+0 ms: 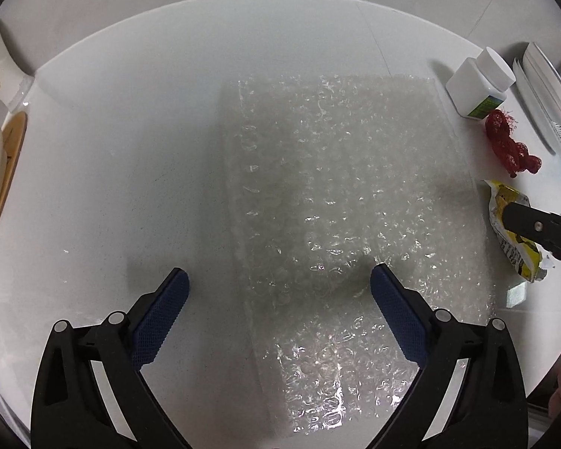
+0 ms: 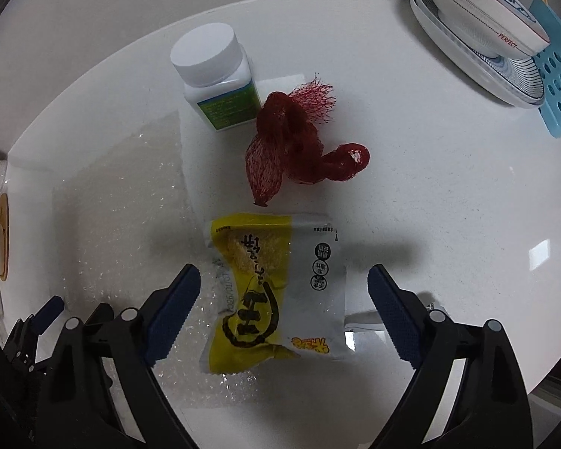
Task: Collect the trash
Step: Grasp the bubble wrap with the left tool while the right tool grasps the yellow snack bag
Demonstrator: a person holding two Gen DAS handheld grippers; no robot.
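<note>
A clear bubble wrap sheet lies flat on the white counter; it also shows in the right wrist view. My left gripper is open, its right finger over the wrap, its left finger over bare counter. A yellow and silver snack wrapper lies between the open fingers of my right gripper, which hovers just above it. The wrapper and a right finger also show in the left wrist view. A red mesh net lies beyond the wrapper.
A white bottle with a green label stands behind the net. Stacked bowls and plates and a blue perforated tray sit at the far right. White containers and a wooden board are at the left edge.
</note>
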